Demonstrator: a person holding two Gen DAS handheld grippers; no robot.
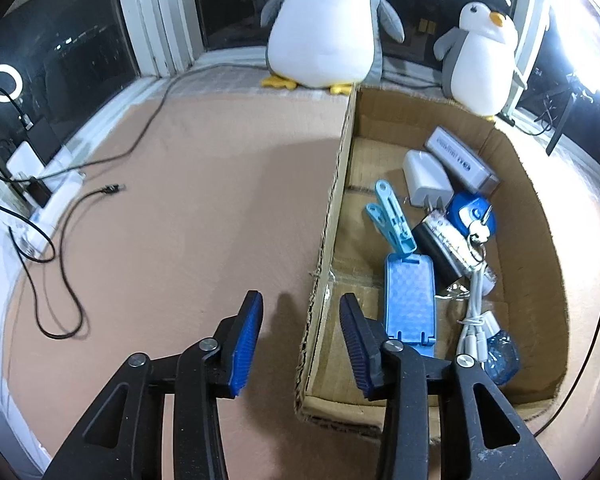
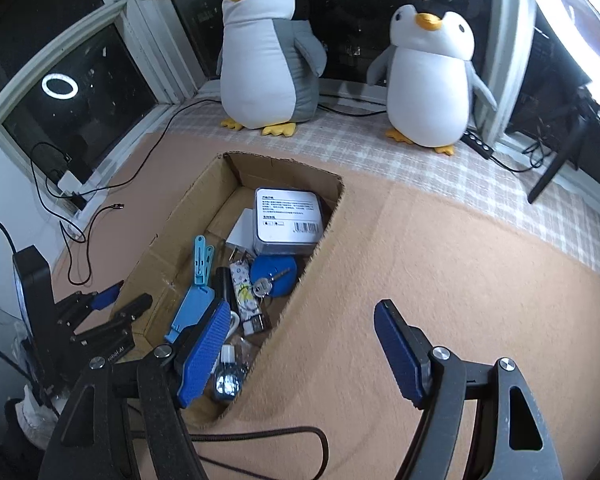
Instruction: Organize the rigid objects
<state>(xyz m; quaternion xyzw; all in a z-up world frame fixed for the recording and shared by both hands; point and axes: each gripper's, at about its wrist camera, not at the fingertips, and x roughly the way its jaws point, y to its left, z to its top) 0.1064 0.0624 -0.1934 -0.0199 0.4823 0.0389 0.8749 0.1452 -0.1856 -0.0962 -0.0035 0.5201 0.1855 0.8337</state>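
Observation:
A cardboard box (image 1: 540, 216) (image 2: 204, 196) lies on the pink cloth and holds several rigid items: a blue phone stand (image 1: 410, 300) (image 2: 192, 308), a blue clothespin (image 1: 392, 216) (image 2: 202, 260), a white charger (image 1: 426, 178), a grey tin (image 2: 288, 220), a blue round case with keys (image 1: 474, 212) (image 2: 274, 276), a small bottle (image 2: 228, 380) and a white cable (image 1: 476, 320). My left gripper (image 1: 300, 336) (image 2: 118, 298) is open, straddling the box's left wall, nothing between its fingers. My right gripper (image 2: 300, 352) is open over the box's right wall, empty.
Two plush penguins (image 2: 264, 52) (image 2: 428, 80) stand on the checked sill behind the box. Black cables (image 1: 64, 264) trail over the cloth at the left, near a power strip (image 1: 40, 188). A dark cord (image 2: 292, 440) lies by the box's near end.

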